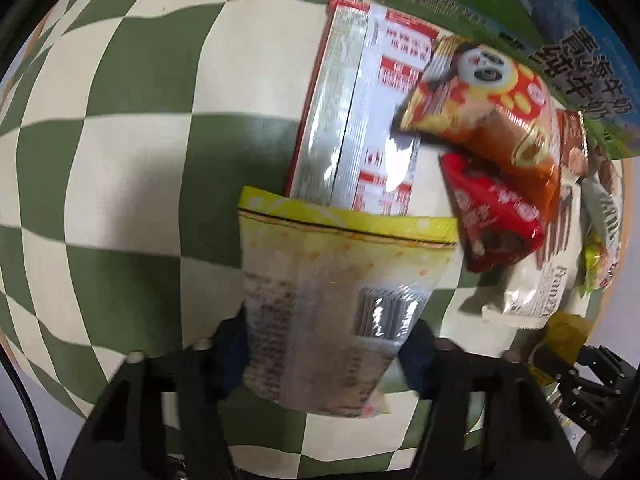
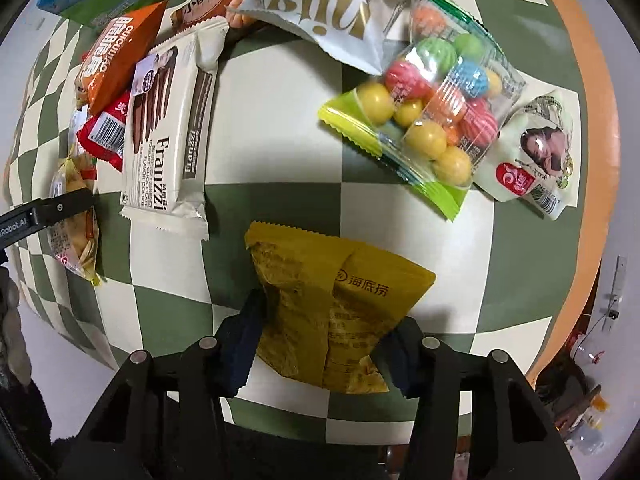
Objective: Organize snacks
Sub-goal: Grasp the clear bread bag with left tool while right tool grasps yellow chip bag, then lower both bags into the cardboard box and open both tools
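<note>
My left gripper (image 1: pixel 328 352) points down at the table and is shut on a pale snack packet with a yellow top edge (image 1: pixel 340 272); both dark pads press its sides. That same packet (image 2: pixel 76 220) shows at the left edge of the right wrist view. My right gripper (image 2: pixel 320 354) is shut on a crinkled mustard-yellow packet (image 2: pixel 332 300), pinched between its pads. Both packets rest on or just over the green and cream checkered tablecloth (image 2: pixel 280 128).
Near the left gripper lie a red and silver box (image 1: pixel 352 112), an orange-red bag (image 1: pixel 492 112) and a small red packet (image 1: pixel 496 216). A white Franzzi cookie pack (image 2: pixel 168 132), a gumball bag (image 2: pixel 432 120), a white bag (image 2: pixel 332 12) and a pale green packet (image 2: pixel 532 156) lie ahead. The table's orange edge (image 2: pixel 580 120) curves at the right.
</note>
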Motion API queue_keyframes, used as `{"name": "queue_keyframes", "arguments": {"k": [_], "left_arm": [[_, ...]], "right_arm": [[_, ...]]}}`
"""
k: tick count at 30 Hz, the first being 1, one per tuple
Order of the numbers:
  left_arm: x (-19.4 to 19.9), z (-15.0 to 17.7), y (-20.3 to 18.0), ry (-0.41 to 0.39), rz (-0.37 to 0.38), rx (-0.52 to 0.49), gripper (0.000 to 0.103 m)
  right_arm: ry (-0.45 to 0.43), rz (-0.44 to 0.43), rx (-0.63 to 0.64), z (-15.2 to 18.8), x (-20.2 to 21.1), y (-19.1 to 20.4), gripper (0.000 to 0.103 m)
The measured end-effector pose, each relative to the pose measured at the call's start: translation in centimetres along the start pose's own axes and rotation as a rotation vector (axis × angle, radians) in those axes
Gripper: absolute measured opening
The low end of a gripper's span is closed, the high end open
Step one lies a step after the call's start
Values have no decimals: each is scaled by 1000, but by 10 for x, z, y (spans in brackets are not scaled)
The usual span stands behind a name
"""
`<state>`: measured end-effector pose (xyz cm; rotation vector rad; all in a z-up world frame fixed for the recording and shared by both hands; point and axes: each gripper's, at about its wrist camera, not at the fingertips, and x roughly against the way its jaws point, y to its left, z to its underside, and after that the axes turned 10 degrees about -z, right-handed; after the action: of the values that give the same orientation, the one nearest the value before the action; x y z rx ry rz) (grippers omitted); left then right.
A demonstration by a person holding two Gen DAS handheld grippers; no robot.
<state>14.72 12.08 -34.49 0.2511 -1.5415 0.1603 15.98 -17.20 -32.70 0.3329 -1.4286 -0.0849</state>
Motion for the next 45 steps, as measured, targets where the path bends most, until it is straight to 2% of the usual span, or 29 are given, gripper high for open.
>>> {"name": "queue_keyframes", "arguments": {"k": [3, 6, 8, 11, 14, 16, 18, 22, 23, 30, 34, 36, 39, 42, 45], "left_arm": [[-1, 23, 2, 7, 6, 20, 49], [-4, 43, -3, 33, 31, 11, 49], [-13, 52, -6, 48, 17, 0, 51], [-24, 59, -10, 42, -15, 5, 51], [-25, 66, -15, 19, -41, 5, 49], [-23, 70, -20, 4, -48, 5, 44], [-18, 75, -20, -4, -48, 9, 42], [-2, 83, -17, -18, -26, 11, 40], [2, 73, -18, -24, -18, 10, 40], [72, 72, -3, -117, 74, -6, 40], [134, 46, -13, -199, 142, -38, 40], [176, 13, -39, -240, 168, -58, 40], [197, -32, -84, -293, 191, -69, 40], [211, -70, -112, -331, 169, -83, 40], [208, -117, -130, -318, 156, -80, 40]], "right_arm": [[-13, -19, -6, 5, 5, -15, 57], [-1, -42, -4, 12, 6, -21, 55], [-7, -54, -15, 7, -1, -25, 55], [-13, -104, -74, 5, -8, -37, 65], [-26, -92, -124, 4, -12, -44, 66], [-48, -80, -145, 4, -11, -46, 65], [-67, -64, -140, 6, -9, -46, 60], [-84, -82, -114, 20, 3, -52, 48], [-85, -96, -115, 22, 7, -54, 45], [-143, -203, -92, 27, 61, -59, 44], [-216, -274, -44, 19, 124, -49, 44], [-256, -292, -17, 7, 151, -41, 44], [-321, -321, 19, -20, 195, -31, 44], [-400, -289, 59, -55, 231, -20, 44], [-455, -242, 79, -102, 248, -7, 44]]}}
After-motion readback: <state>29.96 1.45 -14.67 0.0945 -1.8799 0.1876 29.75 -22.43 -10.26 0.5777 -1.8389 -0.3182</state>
